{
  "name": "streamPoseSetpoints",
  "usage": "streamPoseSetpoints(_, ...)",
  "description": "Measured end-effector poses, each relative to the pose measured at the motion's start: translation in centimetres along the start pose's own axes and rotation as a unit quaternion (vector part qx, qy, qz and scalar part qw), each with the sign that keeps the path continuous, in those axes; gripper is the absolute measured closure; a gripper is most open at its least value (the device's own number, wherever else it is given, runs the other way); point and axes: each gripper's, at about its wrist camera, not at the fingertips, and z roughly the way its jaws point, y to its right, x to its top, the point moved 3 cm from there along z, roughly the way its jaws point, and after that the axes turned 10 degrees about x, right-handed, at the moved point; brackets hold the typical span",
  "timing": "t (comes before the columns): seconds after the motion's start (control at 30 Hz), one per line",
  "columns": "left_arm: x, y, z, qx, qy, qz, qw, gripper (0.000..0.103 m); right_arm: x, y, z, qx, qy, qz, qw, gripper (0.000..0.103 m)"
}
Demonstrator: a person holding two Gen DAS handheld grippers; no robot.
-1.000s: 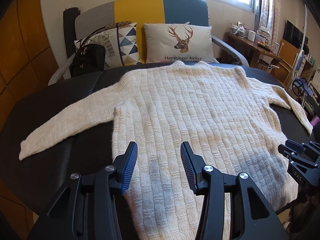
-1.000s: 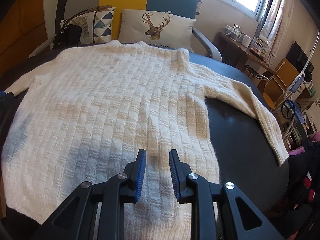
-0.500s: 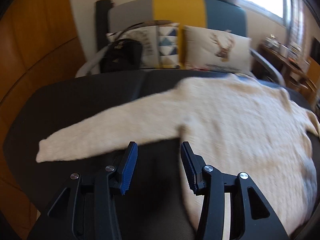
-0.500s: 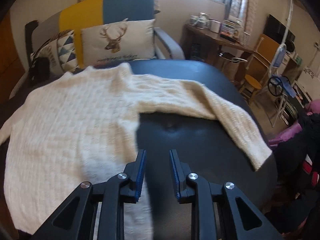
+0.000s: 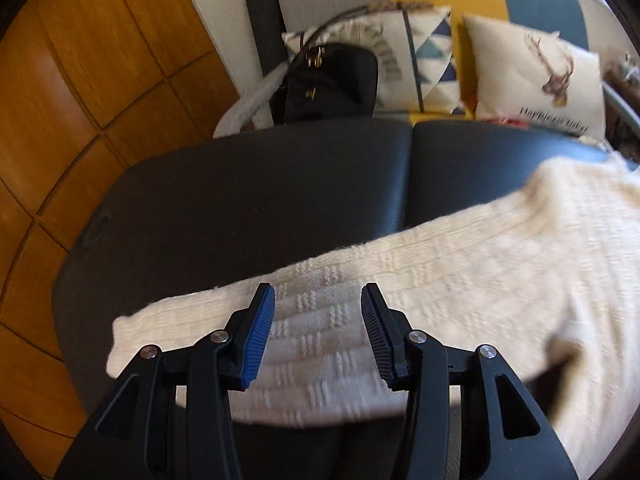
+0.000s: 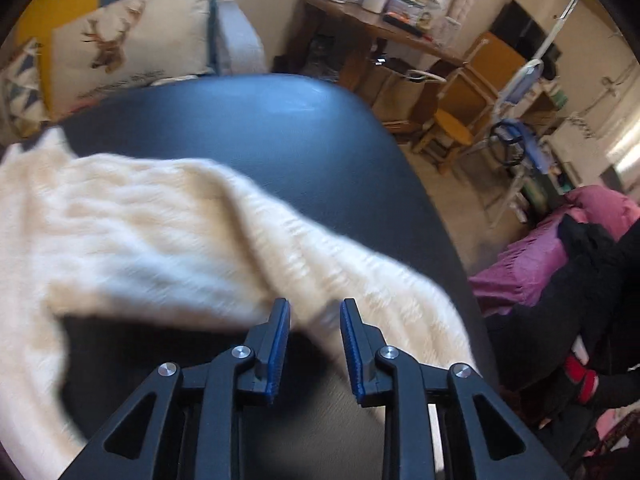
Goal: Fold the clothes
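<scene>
A cream knitted sweater (image 5: 500, 264) lies spread flat on a black padded table (image 5: 260, 200). Its left sleeve (image 5: 192, 312) reaches toward the table's left end. My left gripper (image 5: 318, 300) hovers open over that sleeve near the cuff, nothing between the pads. In the right wrist view the sweater's right sleeve (image 6: 360, 276) runs down toward the table's right edge (image 6: 452, 232). My right gripper (image 6: 315, 308) hangs above that sleeve; its jaws are closing a little, a narrow gap between them, and the pads hold nothing.
A sofa chair behind the table holds a deer cushion (image 5: 536, 76), a triangle-pattern cushion (image 5: 404, 64) and a black handbag (image 5: 332, 84). Wooden wall panels (image 5: 80, 92) stand left. Right of the table are a cluttered desk (image 6: 380, 20), chairs (image 6: 468, 96) and pink fabric (image 6: 540, 256).
Both grippers swung outward from the sweater's body: the left one to the left sleeve, the right one to the right sleeve. Both views tilted downward.
</scene>
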Motion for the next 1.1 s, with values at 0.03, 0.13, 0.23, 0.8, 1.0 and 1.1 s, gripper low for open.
streamPoseSetpoints(0.03, 0.2, 0.4, 0.8, 0.008, -0.004, 0.004, 1.0000, 0.055, 0.8, 0.2, 0.6, -0.030, 0.009, -0.005, 0.999, 0.087)
streamPoseSetpoints(0.13, 0.7, 1.0, 2.0, 0.026, -0.001, 0.011, 0.9996, 0.054, 3.4, -0.3, 0.3, -0.082, 0.052, -0.020, 0.995, 0.088)
streamPoseSetpoints(0.23, 1.1, 0.5, 0.4, 0.010, 0.018, -0.013, 0.9997, 0.055, 3.8, -4.1, -4.1, -0.015, 0.117, -0.052, 0.992, 0.081)
streamPoseSetpoints(0.8, 0.2, 0.6, -11.7, -0.090, 0.078, -0.004, 0.9928, 0.054, -2.6, -20.9, -17.7, 0.122, 0.195, -0.218, 0.949, 0.080)
streamPoseSetpoints(1.0, -0.8, -0.7, -13.5, -0.096, 0.088, -0.009, 0.9914, 0.054, -3.8, -22.4, -19.1, 0.125, 0.195, -0.234, 0.944, 0.080)
streamPoseSetpoints(1.1, -1.3, -1.5, -13.8, -0.097, 0.088, -0.015, 0.9913, 0.054, -4.2, -22.6, -19.6, 0.126, 0.196, -0.238, 0.943, 0.080)
